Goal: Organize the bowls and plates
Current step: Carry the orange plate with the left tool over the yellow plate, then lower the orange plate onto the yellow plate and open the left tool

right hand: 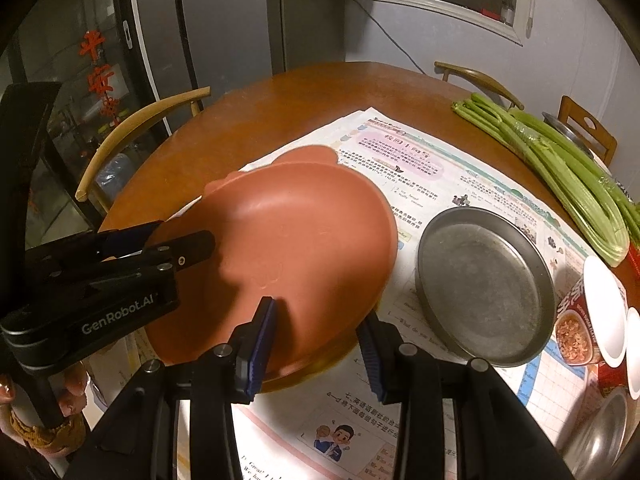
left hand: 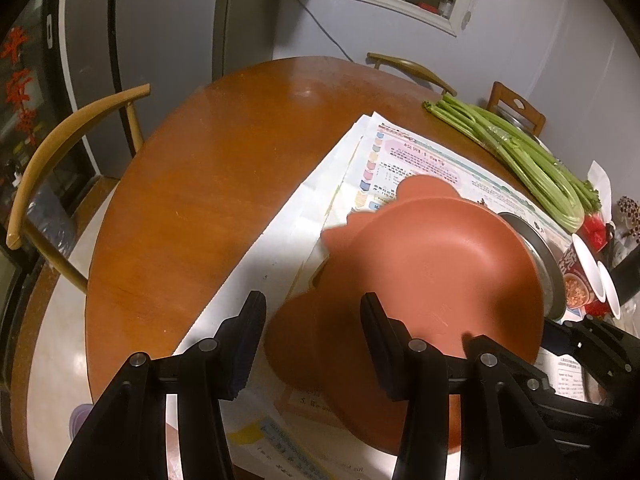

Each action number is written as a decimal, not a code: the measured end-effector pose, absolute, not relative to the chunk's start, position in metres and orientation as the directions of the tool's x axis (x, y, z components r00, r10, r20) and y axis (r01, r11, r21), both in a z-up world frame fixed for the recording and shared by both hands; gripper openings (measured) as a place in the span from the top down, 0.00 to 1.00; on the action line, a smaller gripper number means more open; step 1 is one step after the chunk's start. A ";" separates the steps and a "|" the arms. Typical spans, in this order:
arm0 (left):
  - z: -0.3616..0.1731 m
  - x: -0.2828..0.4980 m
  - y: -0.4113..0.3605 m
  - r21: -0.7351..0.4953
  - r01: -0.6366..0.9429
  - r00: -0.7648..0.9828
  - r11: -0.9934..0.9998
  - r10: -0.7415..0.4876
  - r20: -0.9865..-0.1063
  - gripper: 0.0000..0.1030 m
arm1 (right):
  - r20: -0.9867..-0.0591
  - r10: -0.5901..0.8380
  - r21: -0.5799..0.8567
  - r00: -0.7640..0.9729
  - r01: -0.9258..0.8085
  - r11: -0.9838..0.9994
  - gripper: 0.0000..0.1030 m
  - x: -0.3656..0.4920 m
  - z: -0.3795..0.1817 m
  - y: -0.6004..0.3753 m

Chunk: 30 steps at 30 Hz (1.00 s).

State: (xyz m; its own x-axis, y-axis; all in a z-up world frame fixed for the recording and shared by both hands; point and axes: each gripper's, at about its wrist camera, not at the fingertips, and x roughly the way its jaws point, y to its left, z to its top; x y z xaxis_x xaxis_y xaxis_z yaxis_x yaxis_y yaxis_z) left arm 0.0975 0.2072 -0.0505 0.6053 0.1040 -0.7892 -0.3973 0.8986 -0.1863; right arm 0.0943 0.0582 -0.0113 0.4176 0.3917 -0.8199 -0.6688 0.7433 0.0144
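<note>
The right gripper gaped wide, empty, beside the tilted red plate; the left gripper pinched that plate's rim over newspaper, the metal plate just beyond

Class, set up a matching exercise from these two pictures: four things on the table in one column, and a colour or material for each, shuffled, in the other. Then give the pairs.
Things
1. plate
2. pan
3. celery
4. table

Descriptions
A. green stalks
B. brown wood
C. reddish-brown, tilted
D. grey metal, round

Pairs: 1-C, 2-D, 3-A, 4-B
</note>
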 end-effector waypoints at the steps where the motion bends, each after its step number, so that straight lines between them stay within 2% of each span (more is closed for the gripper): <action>1: -0.050 0.097 0.207 -0.186 -0.398 0.606 0.898 0.104 -0.789 0.51 | -0.819 0.389 0.009 0.422 -0.668 0.744 0.61 0.095 -0.010 0.058; 14: -0.042 0.091 0.208 -0.194 -0.405 0.616 0.893 0.110 -0.780 0.51 | -0.808 0.379 -0.007 0.450 -0.652 0.759 0.61 0.094 -0.002 0.046; 30: 0.006 0.094 0.174 -0.189 -0.332 0.678 0.924 0.094 -0.729 0.51 | -0.756 0.417 0.039 0.505 -0.601 0.798 0.61 0.093 0.032 0.002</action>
